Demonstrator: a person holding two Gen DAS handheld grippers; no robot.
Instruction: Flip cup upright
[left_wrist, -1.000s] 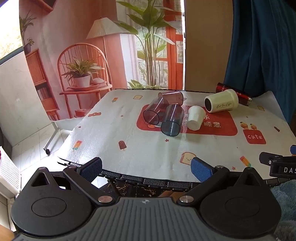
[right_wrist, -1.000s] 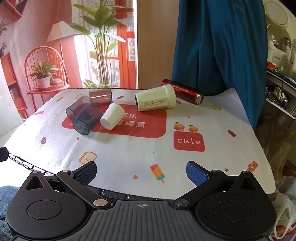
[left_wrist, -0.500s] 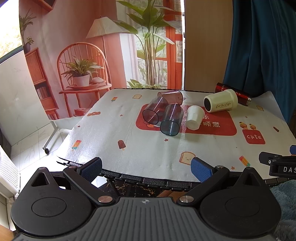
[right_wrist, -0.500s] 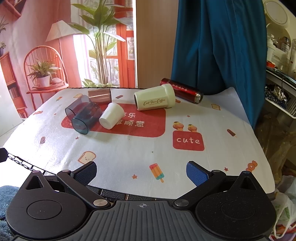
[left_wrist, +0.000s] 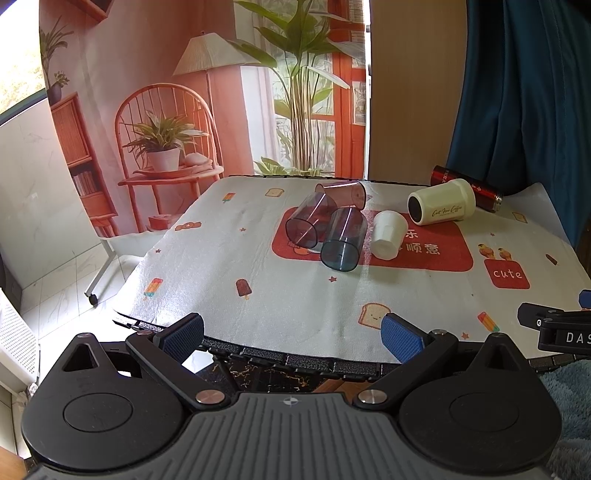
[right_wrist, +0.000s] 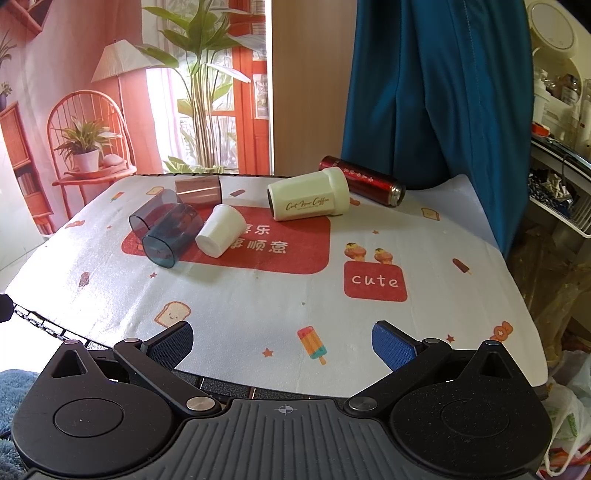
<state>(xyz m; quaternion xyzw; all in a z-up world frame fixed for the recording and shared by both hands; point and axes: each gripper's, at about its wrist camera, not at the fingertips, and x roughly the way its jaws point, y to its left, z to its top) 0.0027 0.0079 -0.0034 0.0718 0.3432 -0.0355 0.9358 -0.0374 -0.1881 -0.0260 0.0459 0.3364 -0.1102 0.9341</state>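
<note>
Several cups lie on their sides on the table: a purple clear cup (left_wrist: 306, 221) (right_wrist: 153, 212), a dark blue clear cup (left_wrist: 343, 240) (right_wrist: 171, 236), a pink clear cup (left_wrist: 343, 194) (right_wrist: 197, 190), a small white cup (left_wrist: 388, 234) (right_wrist: 221, 234), a cream mug with script lettering (left_wrist: 441, 206) (right_wrist: 308, 199) and a red flask (left_wrist: 469, 184) (right_wrist: 360, 179). My left gripper (left_wrist: 291, 334) is open and empty at the table's near edge. My right gripper (right_wrist: 282, 339) is open and empty over the near edge, well short of the cups.
The table wears a white patterned cloth (right_wrist: 258, 295) with a red panel. A blue curtain (right_wrist: 424, 92) hangs behind the far right corner. A cluttered shelf (right_wrist: 561, 184) stands to the right. The right gripper's body shows in the left wrist view (left_wrist: 554, 328).
Both grippers have crept slightly forward and the scene has shifted a little in each view. The cups have not moved.
</note>
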